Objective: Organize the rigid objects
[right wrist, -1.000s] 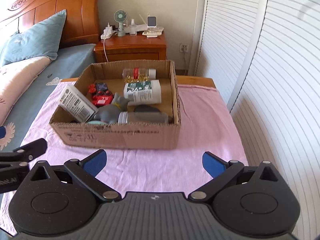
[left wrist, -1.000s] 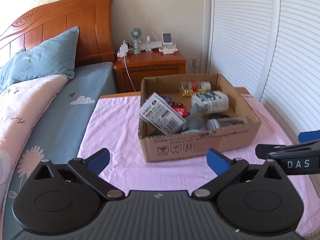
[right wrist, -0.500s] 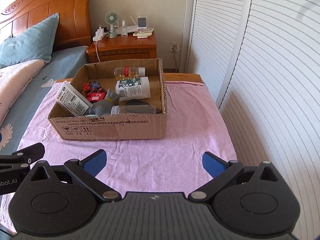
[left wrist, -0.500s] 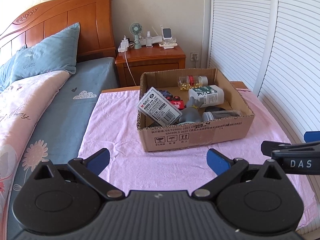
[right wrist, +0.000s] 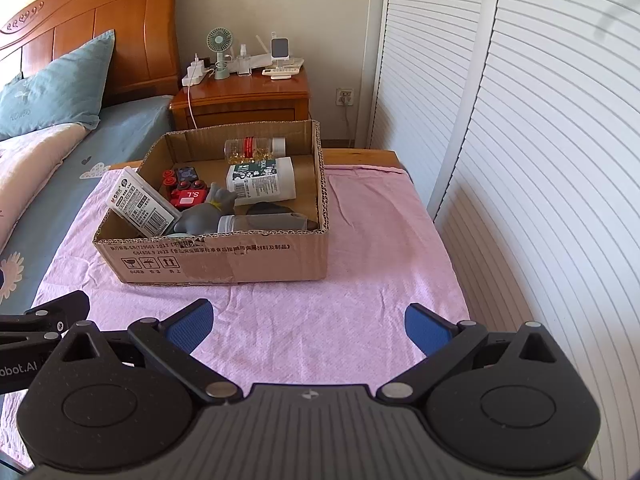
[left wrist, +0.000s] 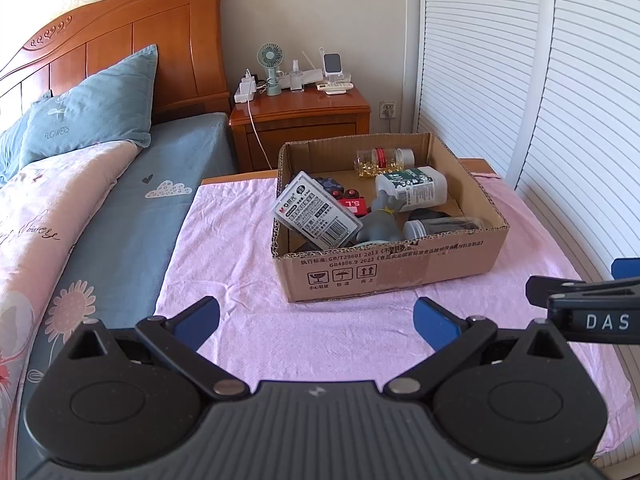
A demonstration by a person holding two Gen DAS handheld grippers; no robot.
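A cardboard box (left wrist: 384, 276) (right wrist: 224, 262) stands on a pink cloth (left wrist: 248, 248) (right wrist: 376, 240). Inside lie a white labelled case (left wrist: 316, 214) (right wrist: 144, 202), a grey figurine (left wrist: 380, 228) (right wrist: 204, 212), a red toy car (left wrist: 354, 205) (right wrist: 186, 196), a white bottle (left wrist: 412, 188) (right wrist: 262, 184), a clear pill bottle (left wrist: 380, 159) (right wrist: 252, 148) and a dark clear jar (left wrist: 444, 227) (right wrist: 264, 222). My left gripper (left wrist: 316, 320) is open and empty, well short of the box. My right gripper (right wrist: 308, 326) is likewise open and empty over the cloth in front of the box.
A bed with blue pillow (left wrist: 88, 116) runs along the left. A wooden nightstand (left wrist: 300, 120) (right wrist: 240, 98) with a fan and small items stands behind the box. White slatted doors (right wrist: 520, 140) close off the right side.
Both grippers have pulled back from the box, which now sits farther away and smaller in both views. Both stay open and empty.
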